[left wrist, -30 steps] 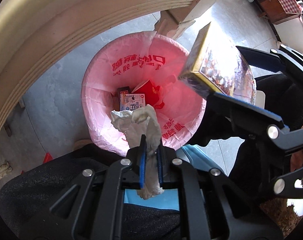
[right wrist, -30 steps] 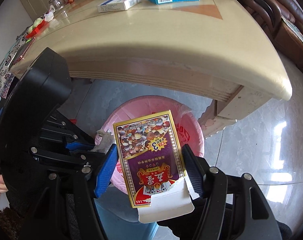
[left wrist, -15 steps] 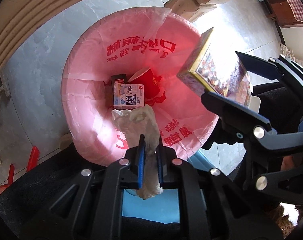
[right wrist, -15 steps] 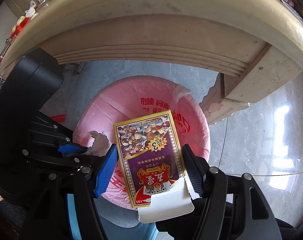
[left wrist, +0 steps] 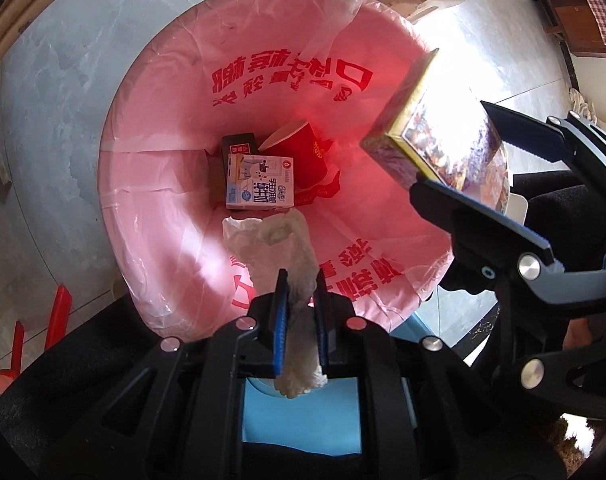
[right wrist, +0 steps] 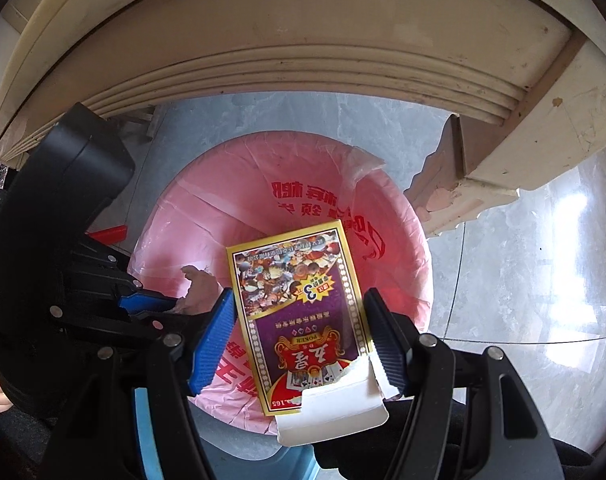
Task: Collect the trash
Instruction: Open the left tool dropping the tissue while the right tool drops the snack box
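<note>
A bin lined with a pink bag (left wrist: 175, 184) stands on the floor under the table; it also shows in the right wrist view (right wrist: 391, 264). Inside lie a white milk carton (left wrist: 261, 188), a red paper cup (left wrist: 303, 152) and a dark small box (left wrist: 239, 145). My left gripper (left wrist: 300, 280) is shut on a crumpled white tissue (left wrist: 275, 248), held over the bin's near rim. My right gripper (right wrist: 299, 320) is shut on a gold-edged playing-card box (right wrist: 299, 312) with its flap open, held above the bin; the box also shows in the left wrist view (left wrist: 435, 140).
The beige table edge (right wrist: 303, 48) and its leg (right wrist: 483, 160) hang close above and to the right of the bin. A red object (left wrist: 59, 308) lies on the grey tile floor at left. A blue stool (left wrist: 299, 416) sits below the grippers.
Both grippers have moved down and closer to the bin, which now fills more of each view. The tissue and the card box stay gripped.
</note>
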Motion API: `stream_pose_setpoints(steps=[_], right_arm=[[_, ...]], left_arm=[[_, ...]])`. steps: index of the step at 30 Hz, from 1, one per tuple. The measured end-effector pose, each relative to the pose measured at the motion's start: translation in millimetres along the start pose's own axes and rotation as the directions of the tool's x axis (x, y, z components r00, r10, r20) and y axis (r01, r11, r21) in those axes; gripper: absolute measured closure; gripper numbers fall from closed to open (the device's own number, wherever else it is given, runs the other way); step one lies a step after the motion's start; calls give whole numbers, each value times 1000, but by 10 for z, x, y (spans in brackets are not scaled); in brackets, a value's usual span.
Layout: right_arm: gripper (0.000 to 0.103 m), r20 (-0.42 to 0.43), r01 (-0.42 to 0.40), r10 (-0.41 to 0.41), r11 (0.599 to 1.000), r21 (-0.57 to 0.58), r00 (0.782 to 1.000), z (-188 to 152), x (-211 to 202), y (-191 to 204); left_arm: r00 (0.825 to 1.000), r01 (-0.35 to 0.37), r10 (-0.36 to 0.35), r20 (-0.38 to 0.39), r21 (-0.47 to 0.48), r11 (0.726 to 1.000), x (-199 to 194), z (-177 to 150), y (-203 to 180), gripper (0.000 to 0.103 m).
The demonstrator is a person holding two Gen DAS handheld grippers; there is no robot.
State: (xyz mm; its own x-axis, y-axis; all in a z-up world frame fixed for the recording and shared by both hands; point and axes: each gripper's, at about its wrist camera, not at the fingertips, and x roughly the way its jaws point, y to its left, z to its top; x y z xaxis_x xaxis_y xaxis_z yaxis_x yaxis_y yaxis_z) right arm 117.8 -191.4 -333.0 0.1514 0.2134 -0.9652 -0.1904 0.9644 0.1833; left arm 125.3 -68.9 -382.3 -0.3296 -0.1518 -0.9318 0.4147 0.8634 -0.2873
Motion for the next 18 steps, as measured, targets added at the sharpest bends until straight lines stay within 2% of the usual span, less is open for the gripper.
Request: stream_pose_setpoints(steps=[6,11,18], right_arm=[[39,-2,-3,3,1000,1,1000,8,43,-20],[37,-5,4,-4,1000,21,1000,10,35,-68],[34,-12,9,-8,999,32,1000,14,35,-82]], left_arm=[[1000,5,-5,12,-32,999,-28,33,71,85],[1000,-1,2,16,-66,998,-43,48,154,56],[1000,-9,11,19,-100,995,-51,60,208,45]])
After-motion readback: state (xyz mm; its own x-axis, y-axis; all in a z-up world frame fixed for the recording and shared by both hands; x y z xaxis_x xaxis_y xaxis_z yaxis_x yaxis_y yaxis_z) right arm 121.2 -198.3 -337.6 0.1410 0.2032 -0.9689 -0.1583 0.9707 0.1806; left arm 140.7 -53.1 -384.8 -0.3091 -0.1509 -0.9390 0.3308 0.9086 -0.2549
